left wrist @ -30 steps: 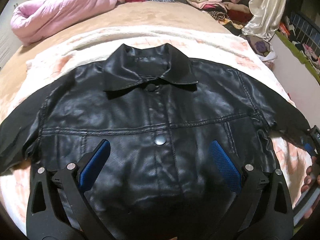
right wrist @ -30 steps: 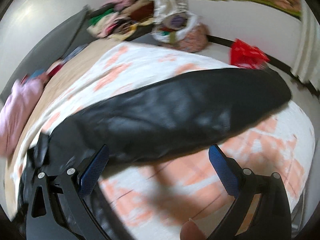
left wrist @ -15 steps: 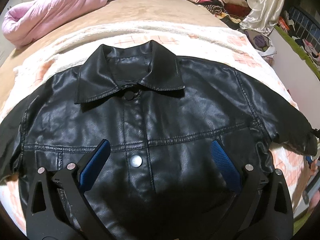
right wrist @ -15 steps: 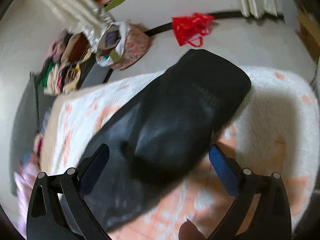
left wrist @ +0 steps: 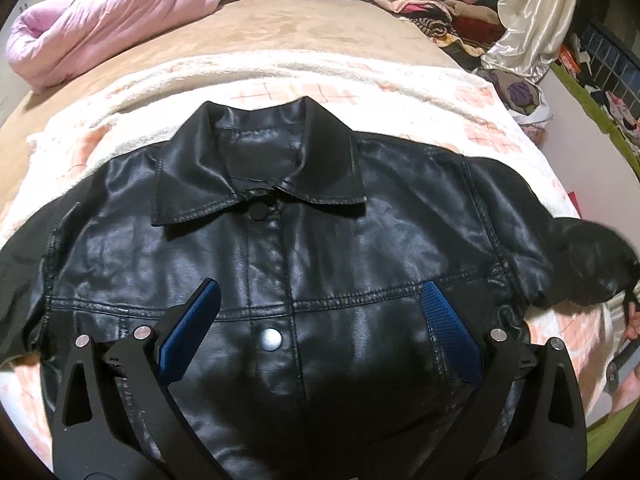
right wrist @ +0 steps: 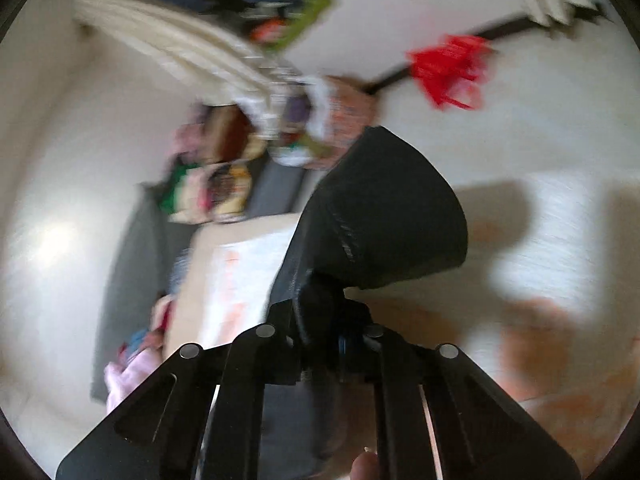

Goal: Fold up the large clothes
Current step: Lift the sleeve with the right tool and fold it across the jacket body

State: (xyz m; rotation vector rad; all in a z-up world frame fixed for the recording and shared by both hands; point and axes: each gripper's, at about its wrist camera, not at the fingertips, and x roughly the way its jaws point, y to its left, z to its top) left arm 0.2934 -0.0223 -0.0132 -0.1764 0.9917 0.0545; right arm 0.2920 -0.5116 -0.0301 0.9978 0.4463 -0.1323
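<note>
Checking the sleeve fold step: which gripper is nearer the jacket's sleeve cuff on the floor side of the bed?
Right. The right gripper is shut on that sleeve cuff and holds it up off the blanket. The left gripper hovers open over the jacket's front, near the silver snap.

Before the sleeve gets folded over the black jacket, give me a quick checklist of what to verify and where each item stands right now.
1. Right gripper has the sleeve cuff of the black leather jacket clamped: ok, jaws shut on it.
2. Cuff lifted off the white and orange patterned blanket: ok, it stands up above the jaws.
3. Jacket body flat, front up, collar spread: ok.
4. Left gripper free: ok, jaws open over the jacket front, pinching nothing.
5. The jacket's other sleeve laid out straight: cannot tell, it runs out of the picture.
6. Landing area on the jacket front clear: not ok, the left gripper hangs over it.
</note>
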